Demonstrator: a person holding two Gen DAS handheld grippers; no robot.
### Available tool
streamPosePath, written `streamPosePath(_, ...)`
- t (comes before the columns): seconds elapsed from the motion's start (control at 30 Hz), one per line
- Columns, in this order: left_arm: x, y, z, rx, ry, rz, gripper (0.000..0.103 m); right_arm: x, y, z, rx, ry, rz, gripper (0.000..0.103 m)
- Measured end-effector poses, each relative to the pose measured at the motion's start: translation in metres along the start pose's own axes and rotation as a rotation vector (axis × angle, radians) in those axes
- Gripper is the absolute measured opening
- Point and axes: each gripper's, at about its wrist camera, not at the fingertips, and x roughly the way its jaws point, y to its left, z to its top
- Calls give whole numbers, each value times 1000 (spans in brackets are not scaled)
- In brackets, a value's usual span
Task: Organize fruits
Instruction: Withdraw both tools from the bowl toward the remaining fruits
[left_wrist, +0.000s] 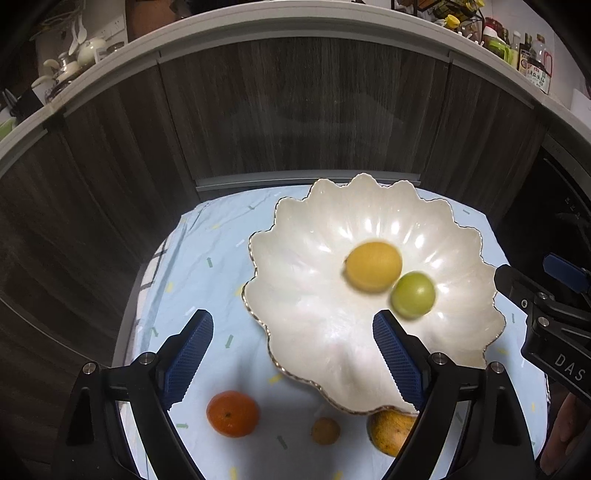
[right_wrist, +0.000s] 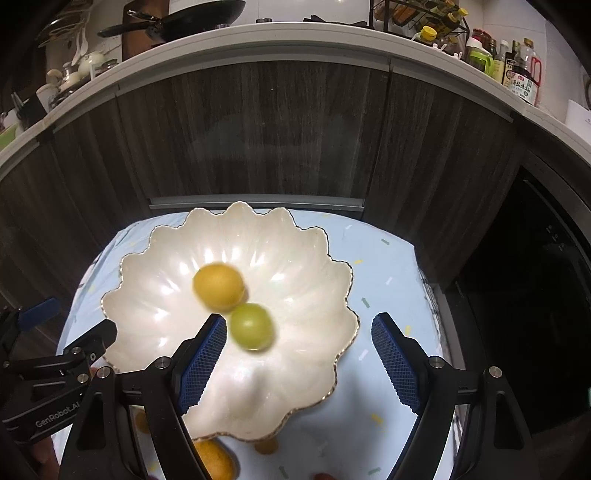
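A yellow fruit (left_wrist: 373, 266) and a green fruit (left_wrist: 413, 293) are sitting touching inside the scalloped bowl (left_wrist: 303, 314). Both the left gripper (left_wrist: 293, 354) and the right gripper (right_wrist: 298, 356) are hovering over the bowl's near rim, jaws apart and holding nothing.

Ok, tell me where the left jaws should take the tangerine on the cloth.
Grip the tangerine across its widest middle, coming straight down from above. It is round, sits stem-up, apart from the bowl, with bare cloth on both sides. The left gripper is already open.
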Motion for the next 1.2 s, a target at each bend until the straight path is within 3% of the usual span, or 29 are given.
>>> streamPosePath(0.53,-43,-8,-21,38,-52,17,89,-35,-5,-23,13,-7,14,81)
streamPosePath(1.2,-70,-24,-62,92,-59,21,89,-60,-13,-66,8,28,10,81)
